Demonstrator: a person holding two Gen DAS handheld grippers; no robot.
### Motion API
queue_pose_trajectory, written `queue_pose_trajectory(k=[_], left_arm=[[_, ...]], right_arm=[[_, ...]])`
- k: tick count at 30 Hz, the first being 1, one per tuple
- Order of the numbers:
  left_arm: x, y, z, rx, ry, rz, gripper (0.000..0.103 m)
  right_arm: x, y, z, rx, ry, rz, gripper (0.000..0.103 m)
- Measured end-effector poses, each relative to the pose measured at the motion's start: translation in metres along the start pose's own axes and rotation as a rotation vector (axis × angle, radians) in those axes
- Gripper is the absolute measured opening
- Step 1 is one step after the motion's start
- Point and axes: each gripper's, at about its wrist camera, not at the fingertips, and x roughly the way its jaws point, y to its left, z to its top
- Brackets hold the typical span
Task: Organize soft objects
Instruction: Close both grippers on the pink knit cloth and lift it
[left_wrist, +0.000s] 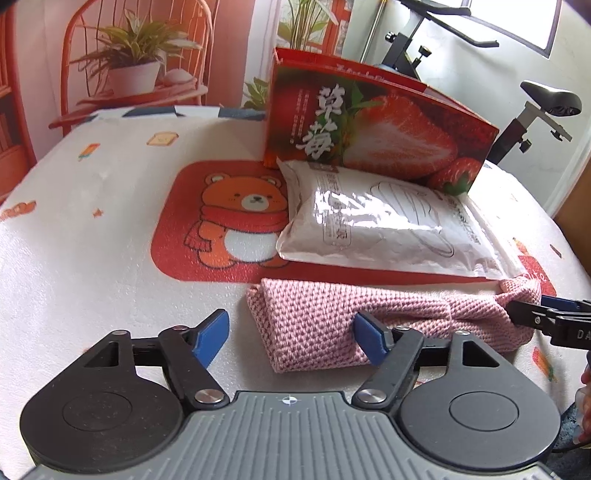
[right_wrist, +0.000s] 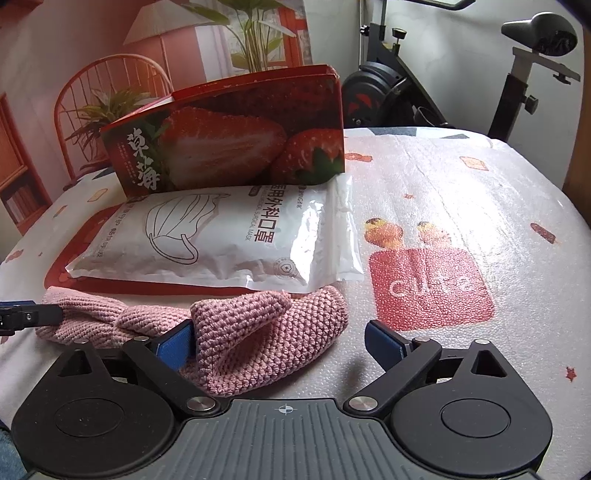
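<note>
The red cardboard strawberry box stands open-topped at the back of the table. Touching its front lies the white plastic mask pack, and just before that the pink knitted cloth, bunched and still outside the box; packing looks barely begun. Left gripper and right gripper both stand spread at the cloth's ends.

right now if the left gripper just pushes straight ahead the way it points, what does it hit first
Most likely the pink knitted cloth: the open left gripper already has its right finger at the folded end. Beyond that lies the white mask pack, then the strawberry box. Depth is uncertain.
</note>
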Motion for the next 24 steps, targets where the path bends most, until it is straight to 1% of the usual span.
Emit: queue_pose_trajectory(k=[1,3,7,9,11,12,13,14,15,16,17,19,20,23,24], left_arm=[[0.002,0.001,0.0,-0.004,0.006,-0.002,0.075],[0.004,0.0,0.0,-0.002,0.011,-0.005,0.074],[0.008,-0.005,-0.001,0.016,0.018,-0.015,0.069],[0.008,-0.007,-0.001,0.029,0.018,-0.031,0.063],[0.007,-0.007,-0.002,0.027,0.02,-0.046,0.056],[0.008,-0.007,-0.002,0.025,0.018,-0.051,0.054],[0.008,-0.007,-0.002,0.026,0.018,-0.057,0.05],[0.007,-0.007,-0.002,0.026,0.018,-0.062,0.043],[0.008,-0.007,-0.003,0.029,0.016,-0.067,0.039],[0.007,-0.008,-0.003,0.032,0.012,-0.072,0.033],[0.006,-0.008,-0.004,0.033,0.008,-0.073,0.029],[0.006,-0.008,-0.005,0.037,0.003,-0.079,0.024],[0.005,-0.008,-0.005,0.037,0.001,-0.08,0.023],[0.003,-0.008,-0.006,0.042,-0.01,-0.086,0.021],[0.002,-0.008,-0.006,0.046,-0.015,-0.086,0.02]], right_arm=[[0.003,0.0,0.0,0.001,0.01,0.004,0.089],[0.007,0.002,-0.001,-0.014,0.019,0.005,0.088],[0.01,0.01,0.0,-0.058,0.027,0.001,0.082],[0.011,0.012,0.0,-0.065,0.03,0.007,0.077],[0.01,0.014,0.0,-0.073,0.031,0.022,0.065],[0.009,0.015,0.0,-0.078,0.032,0.033,0.062],[0.008,0.016,0.0,-0.082,0.033,0.042,0.056],[0.007,0.017,0.0,-0.085,0.035,0.054,0.05],[0.007,0.018,0.0,-0.088,0.035,0.066,0.047],[0.006,0.019,0.0,-0.091,0.037,0.075,0.042],[0.006,0.019,0.0,-0.093,0.038,0.084,0.039],[0.004,0.021,0.0,-0.098,0.04,0.103,0.028],[0.003,0.021,-0.001,-0.099,0.04,0.114,0.024],[0.0,0.022,-0.002,-0.102,0.038,0.134,0.017],[-0.001,0.022,-0.003,-0.101,0.036,0.139,0.016]])
